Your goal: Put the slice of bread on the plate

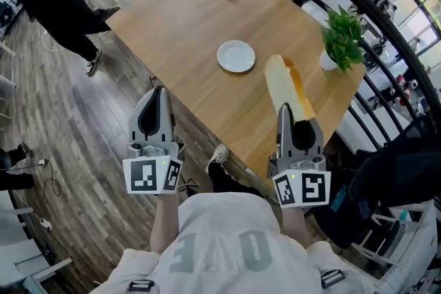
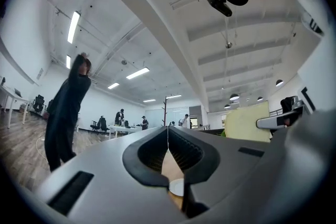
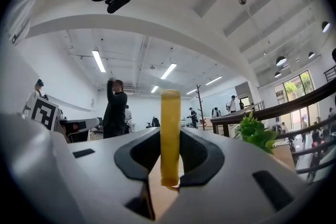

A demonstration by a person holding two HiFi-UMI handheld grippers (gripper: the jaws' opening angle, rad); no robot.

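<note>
Left grey gripper (image 1: pixel 158 94): seven o'clock, jaws pressed together, empty.
Right grey gripper (image 1: pixel 284 112): five o'clock, clamped on pale crusted bread slice (image 1: pixel 286 82).

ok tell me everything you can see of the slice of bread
The slice of bread is a long pale cream slab with a golden-yellow crust along one edge, and it looks soft and whole. The right gripper pinches its near end between both jaws, so the slice sticks out forward past the jaw tips. In the right gripper view it stands edge-on and upright. It hangs in the air above the wooden table, to the right of the white plate and clear of it. Only the jaws touch it.
</note>
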